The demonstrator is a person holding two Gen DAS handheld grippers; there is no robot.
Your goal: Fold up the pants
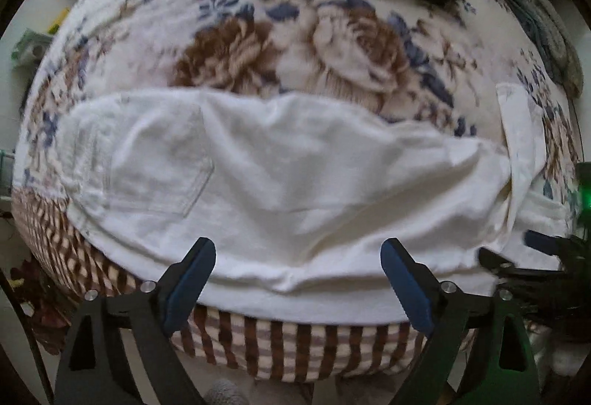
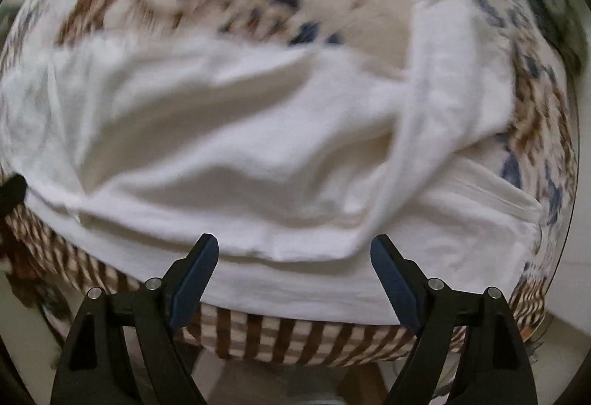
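Both claws, left gripper (image 1: 298, 250) and right gripper (image 2: 294, 247), are released above the white pants (image 1: 280, 183); one lengthwise fold looks done, crosswise folds are left.

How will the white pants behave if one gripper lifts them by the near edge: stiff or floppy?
Probably floppy: the white pants lie in soft wrinkles and one leg end is flopped back over the rest. They look like thickish cotton with a stitched back pocket, so likely some weight. On the plush floral blanket they will probably drag, not slide.
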